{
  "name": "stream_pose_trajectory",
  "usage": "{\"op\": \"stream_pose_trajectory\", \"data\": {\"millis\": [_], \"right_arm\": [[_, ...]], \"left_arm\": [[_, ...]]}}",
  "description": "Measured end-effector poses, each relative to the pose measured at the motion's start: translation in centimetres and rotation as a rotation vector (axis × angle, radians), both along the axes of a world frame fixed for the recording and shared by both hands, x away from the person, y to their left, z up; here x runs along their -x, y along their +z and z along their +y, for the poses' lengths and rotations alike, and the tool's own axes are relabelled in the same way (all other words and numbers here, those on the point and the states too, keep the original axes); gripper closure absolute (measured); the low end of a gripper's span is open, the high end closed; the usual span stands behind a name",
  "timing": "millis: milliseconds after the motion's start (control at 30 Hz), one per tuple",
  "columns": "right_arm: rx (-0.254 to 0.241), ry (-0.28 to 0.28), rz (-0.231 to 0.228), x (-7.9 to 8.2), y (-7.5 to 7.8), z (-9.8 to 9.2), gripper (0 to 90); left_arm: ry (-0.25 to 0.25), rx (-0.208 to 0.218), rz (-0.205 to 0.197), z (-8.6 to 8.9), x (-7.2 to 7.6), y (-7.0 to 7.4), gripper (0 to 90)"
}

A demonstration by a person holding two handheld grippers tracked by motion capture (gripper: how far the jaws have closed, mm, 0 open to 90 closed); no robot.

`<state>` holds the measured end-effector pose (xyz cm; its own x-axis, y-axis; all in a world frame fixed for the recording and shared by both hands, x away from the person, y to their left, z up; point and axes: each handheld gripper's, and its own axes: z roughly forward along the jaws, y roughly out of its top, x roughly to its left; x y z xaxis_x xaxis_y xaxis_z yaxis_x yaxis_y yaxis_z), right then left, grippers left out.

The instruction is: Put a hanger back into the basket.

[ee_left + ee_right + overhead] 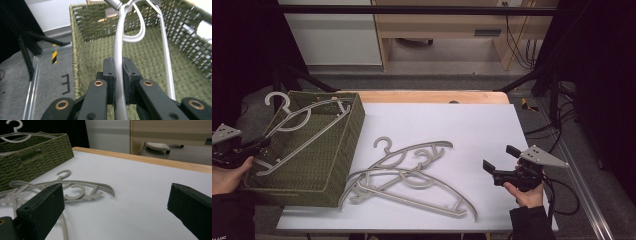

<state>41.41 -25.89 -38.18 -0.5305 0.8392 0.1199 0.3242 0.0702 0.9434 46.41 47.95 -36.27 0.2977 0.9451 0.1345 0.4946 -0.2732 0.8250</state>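
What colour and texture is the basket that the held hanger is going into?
Olive green, woven. The basket shows it best in the left gripper view.

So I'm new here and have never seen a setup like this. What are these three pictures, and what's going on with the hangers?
A person holds a two-jawed claw in each hand. One picture looks down from above the table; the other two come from cameras riding on each claw. The left claw is shut on a grey hanger that rests in the green woven basket. The right claw is open and holds nothing, above the white table. A pile of hangers lies on the table beside the basket.
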Motion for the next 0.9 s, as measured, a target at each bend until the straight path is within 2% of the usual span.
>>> {"op": "stream_pose_trajectory", "data": {"millis": [67, 100, 133, 200, 333, 367, 400, 433, 500, 567, 600, 700, 733, 767, 833, 867, 900], "right_arm": [[0.001, -0.002, 0.000, 0.0, 0.0, 0.0, 1.1], [0.001, -0.002, 0.000, 0.0, 0.0, 0.0, 1.1], [0.005, -0.001, 0.001, 0.0, 0.0, 0.0, 1.2], [0.003, 0.002, -0.004, 0.0, 0.0, 0.0, 1.2], [0.000, 0.000, 0.001, 0.0, 0.0, 0.0, 1.2], [0.000, 0.001, -0.001, 0.0, 0.0, 0.0, 1.2], [0.000, 0.001, -0.001, 0.0, 0.0, 0.0, 1.2], [0.003, 0.002, 0.001, 0.0, 0.0, 0.1, 1.2], [0.007, 0.004, 0.000, 0.0, -0.1, 0.0, 1.2], [0.007, 0.004, -0.001, 0.0, -0.1, 0.0, 1.1], [0.005, 0.001, 0.000, 0.0, -0.1, 0.0, 1.2], [0.001, 0.003, -0.002, 0.0, 0.0, 0.0, 1.2], [0.003, 0.004, -0.002, 0.0, 0.0, 0.0, 1.2], [0.001, 0.004, -0.001, 0.0, 0.0, 0.0, 1.2], [0.004, 0.003, -0.002, 0.0, 0.0, 0.0, 1.2], [0.003, 0.003, -0.002, 0.0, 0.0, 0.0, 1.2], [0.003, 0.003, -0.001, 0.0, 0.0, 0.0, 1.2]], "left_arm": [[0.009, -0.081, 0.035, -0.8, -0.4, -0.2, 82.1], [0.009, -0.081, 0.035, -0.8, -0.4, -0.2, 82.2], [0.013, -0.102, 0.034, -1.2, -0.5, -0.2, 82.2], [0.014, -0.081, 0.049, -0.8, -0.5, -0.2, 82.1], [0.039, -0.100, 0.080, -0.8, -0.8, -0.4, 81.8], [0.046, -0.119, 0.086, -0.9, -1.0, -0.3, 81.7], [0.046, -0.119, 0.086, -0.9, -1.0, -0.3, 81.7], [0.047, -0.148, 0.098, -1.0, -1.2, -0.3, 81.8], [0.048, -0.167, 0.100, -1.0, -1.3, -0.2, 81.7], [0.057, -0.169, 0.101, -1.0, -1.3, -0.3, 81.4], [0.060, -0.170, 0.112, -1.0, -1.4, -0.3, 81.3], [0.093, -0.214, 0.175, -1.1, -1.8, -0.8, 81.0], [0.093, -0.214, 0.175, -1.1, -1.8, -0.8, 80.8], [0.103, -0.228, 0.199, -1.2, -2.0, -0.9, 80.3], [0.098, -0.176, 0.175, -1.3, -1.9, -0.6, 79.6], [0.097, -0.161, 0.182, -1.3, -1.8, -0.5, 81.1], [0.098, -0.169, 0.184, -1.3, -1.8, -0.3, 83.0]]}}
